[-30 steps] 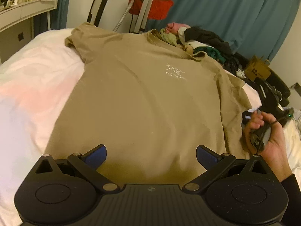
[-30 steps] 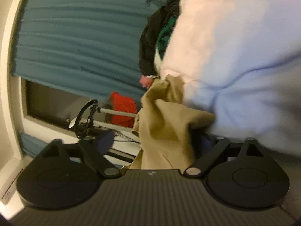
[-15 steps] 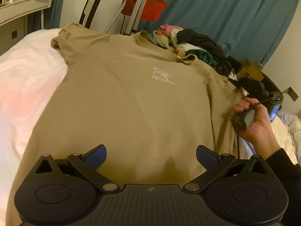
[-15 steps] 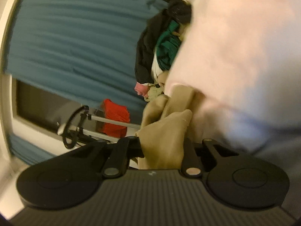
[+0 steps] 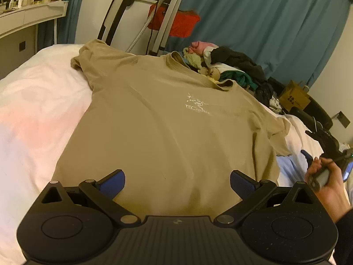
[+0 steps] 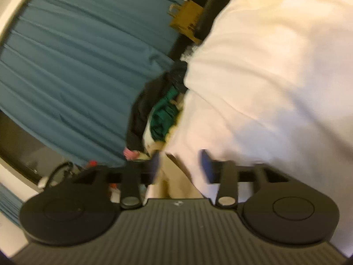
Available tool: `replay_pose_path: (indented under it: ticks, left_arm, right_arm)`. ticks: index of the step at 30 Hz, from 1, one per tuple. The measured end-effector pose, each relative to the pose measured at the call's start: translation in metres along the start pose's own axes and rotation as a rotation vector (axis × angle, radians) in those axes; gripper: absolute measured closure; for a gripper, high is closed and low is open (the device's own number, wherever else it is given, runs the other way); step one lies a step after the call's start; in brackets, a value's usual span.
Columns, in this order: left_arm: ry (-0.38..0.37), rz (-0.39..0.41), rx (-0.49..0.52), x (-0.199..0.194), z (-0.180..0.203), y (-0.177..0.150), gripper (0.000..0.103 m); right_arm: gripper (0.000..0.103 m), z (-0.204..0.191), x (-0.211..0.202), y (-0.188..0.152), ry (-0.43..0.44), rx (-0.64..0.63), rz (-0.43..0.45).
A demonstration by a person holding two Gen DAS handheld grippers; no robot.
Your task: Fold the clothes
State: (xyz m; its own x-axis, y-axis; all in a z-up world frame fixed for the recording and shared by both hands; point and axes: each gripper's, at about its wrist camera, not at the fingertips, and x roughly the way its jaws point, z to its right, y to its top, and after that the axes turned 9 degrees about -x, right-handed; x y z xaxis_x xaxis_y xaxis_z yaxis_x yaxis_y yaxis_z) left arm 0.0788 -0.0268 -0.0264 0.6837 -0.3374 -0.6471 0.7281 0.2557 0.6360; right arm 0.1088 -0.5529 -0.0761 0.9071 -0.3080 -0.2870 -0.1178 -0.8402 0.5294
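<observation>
A tan t-shirt (image 5: 167,132) lies spread flat, front up, on the white bed (image 5: 33,110), its hem hidden behind the left tongs (image 5: 177,182), which hang released above it with both blue pads wide apart. The right tongs (image 6: 179,165) are blurred, parted and grasping nothing, beside the shirt's edge. A pile of clothes (image 5: 231,66) sits past the collar, partly cut off.

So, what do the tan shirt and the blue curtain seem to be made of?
The tan shirt looks like soft matte knit, probably cotton: it lies limp with shallow creases and a ribbed collar. The blue curtain looks like thicker matte woven cloth, hanging in long straight pleats; the fibre cannot be told.
</observation>
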Motion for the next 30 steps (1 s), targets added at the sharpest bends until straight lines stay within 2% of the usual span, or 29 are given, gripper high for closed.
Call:
replay_pose_path:
  ticks: [2,6,10,15,18,20,22,27,30]
  left_arm:
    - [-0.008,-0.011,0.011,-0.001,0.001,-0.002,0.001]
    - [-0.051,-0.063,0.083,0.001,0.004,-0.018,0.001]
    - [-0.086,-0.148,0.151,0.008,0.015,-0.034,0.005]
    - [-0.128,-0.129,0.295,-0.004,0.037,-0.057,0.005]
    - [-0.15,-0.141,0.347,-0.016,0.042,-0.072,0.008]
    - [-0.179,-0.178,0.339,-0.023,0.041,-0.082,0.011]
    - [-0.209,-0.215,0.331,-0.031,0.041,-0.091,0.016]
    - [-0.315,-0.319,0.31,-0.037,0.054,-0.113,0.033]
    - [-0.346,-0.355,0.338,-0.029,0.068,-0.129,0.04]
  right_arm:
    - [0.032,0.001,-0.015,-0.01,0.026,-0.019,-0.026]
    - [0.032,-0.01,-0.034,-0.04,0.058,-0.065,-0.144]
    - [0.032,-0.019,-0.071,-0.069,0.057,-0.055,-0.206]
    - [0.032,-0.038,-0.147,-0.087,0.072,-0.033,-0.209]
    - [0.031,-0.058,-0.196,-0.089,0.044,-0.135,-0.221]
    - [0.031,-0.074,-0.226,-0.087,0.037,-0.243,-0.197]
    - [0.031,-0.092,-0.253,-0.085,0.05,-0.359,-0.137]
    - [0.031,-0.124,-0.302,-0.096,0.044,-0.658,0.083]
    - [0.031,-0.125,-0.317,-0.104,0.077,-0.732,0.112]
